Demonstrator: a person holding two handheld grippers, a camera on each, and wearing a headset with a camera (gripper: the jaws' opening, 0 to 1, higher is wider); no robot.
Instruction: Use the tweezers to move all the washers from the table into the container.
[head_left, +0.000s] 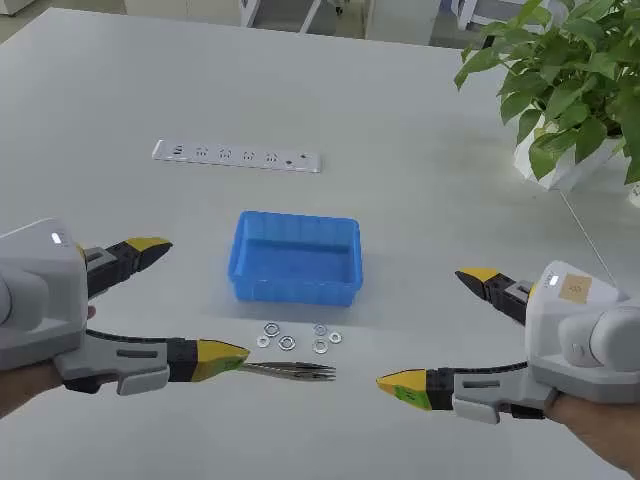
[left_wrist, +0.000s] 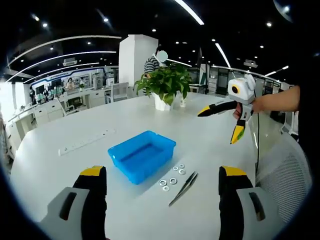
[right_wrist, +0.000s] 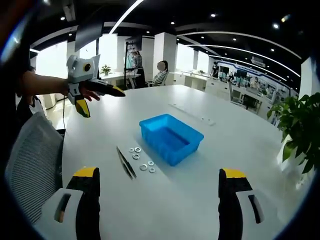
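The left gripper (head_left: 205, 298) and the right gripper (head_left: 420, 327) are held at the near edge of the head view, one on each side, above the white table (head_left: 450, 180). The jaws of both grippers are spread wide apart, and nothing is grasped between them. The tweezers (head_left: 290, 370) are laid flat on the table between the two grippers, with one end close to the lower jaw tip of the left gripper; in the left gripper view they are seen lying on the surface between that gripper's jaws, apart from both. A small cluster of washers (head_left: 298, 337) is spread on the table just beyond the tweezers. The blue container (head_left: 297, 220) is placed just behind the washers, upright and with its opening facing up. A white power strip (head_left: 236, 156) is laid farther back on the table, well apart from the container. A potted plant (head_left: 570, 70) is positioned at the far right of the table.
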